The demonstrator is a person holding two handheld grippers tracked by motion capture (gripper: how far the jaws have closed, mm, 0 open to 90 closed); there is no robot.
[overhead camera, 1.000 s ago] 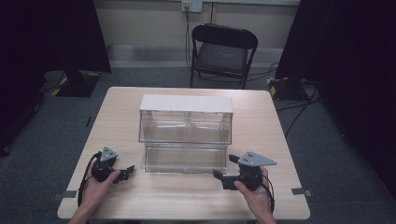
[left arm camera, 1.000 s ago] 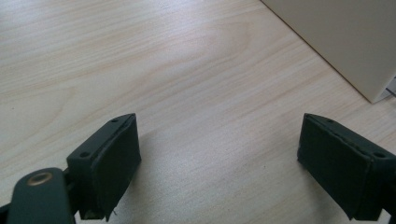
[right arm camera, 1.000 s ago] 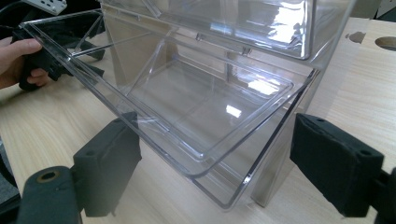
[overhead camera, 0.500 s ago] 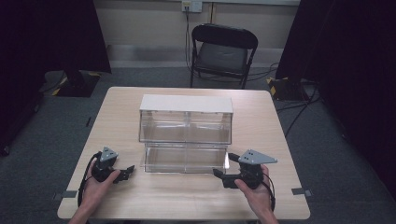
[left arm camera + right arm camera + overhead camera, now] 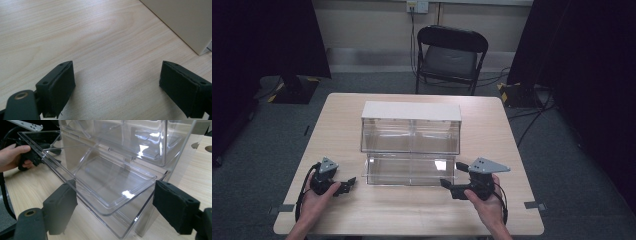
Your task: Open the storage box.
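Clear drawer box (image 5: 411, 132) sits mid-counter (image 5: 492, 210), its drawer (image 5: 110, 182) pulled out toward 6 o'clock; its see-through edges are hard to trace from above. Right gripper (image 5: 115, 207), jaws spread, frames the drawer's corner up close. Left gripper (image 5: 347, 184) at 8 o'clock, jaws spread over bare wood.

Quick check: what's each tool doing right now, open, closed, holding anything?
Left tool: open, empty, over bare table.
Right tool: open, empty, facing the clear drawer.

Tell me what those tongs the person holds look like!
Both are black. Each left tongs and right tongs carries a grey three-cornered plate on top and trails a black cable. Their jaws are flat, blocky black pads with small screw holes. Forearms are bare, no sleeves.
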